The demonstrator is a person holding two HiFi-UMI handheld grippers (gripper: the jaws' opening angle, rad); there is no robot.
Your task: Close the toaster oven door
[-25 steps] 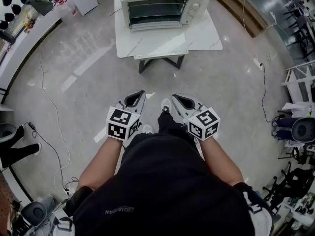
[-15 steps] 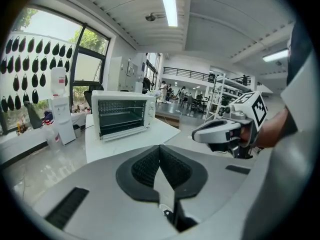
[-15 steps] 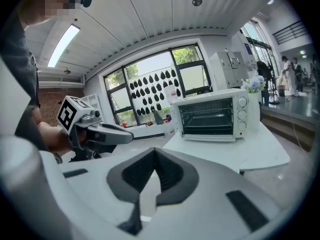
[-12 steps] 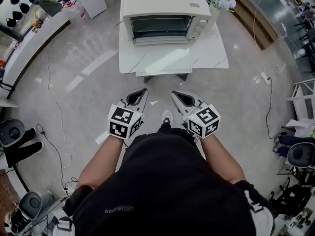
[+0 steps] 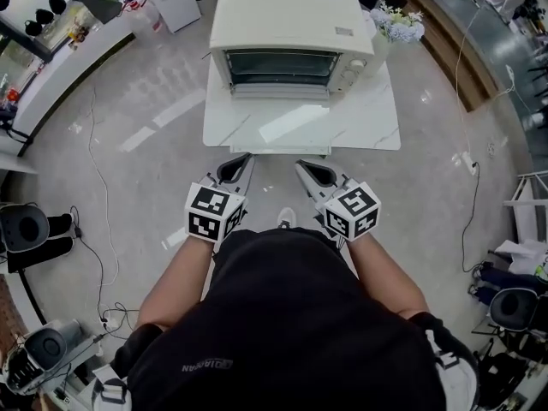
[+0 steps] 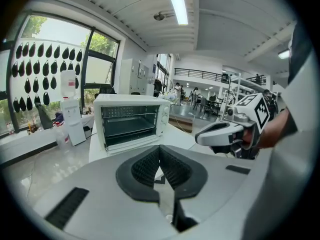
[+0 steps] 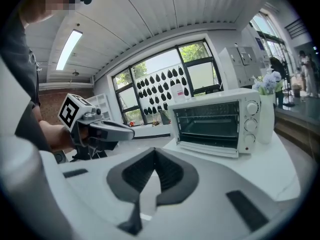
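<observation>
Toaster oven (image 5: 287,24) sits at the far end of the white marble bench (image 5: 360,122). Its long axis runs left-right across the head view, and the open front faces the person. Door (image 5: 278,92) is down, hinged at the bottom edge and lying out flat toward the near side of the bench, so the cavity and rack are exposed. Knobs (image 5: 358,65) are stacked on the oven's right-hand panel. A vase of pale flowers (image 5: 396,24) stands just beside the oven's right end, also on the bench.

The near half of the bench is bare white top.

Both grippers are short of the bench's near edge, over the grey floor (image 5: 145,144), well apart from the oven and touching nothing.

Left gripper (image 5: 248,158): jaws pressed together, nothing between them, pointing toward the oven and slightly inward.

Right gripper (image 5: 300,164): jaws likewise closed tight and empty, angled inward, roughly mirroring the left. The two are side by side at about the same height.
</observation>
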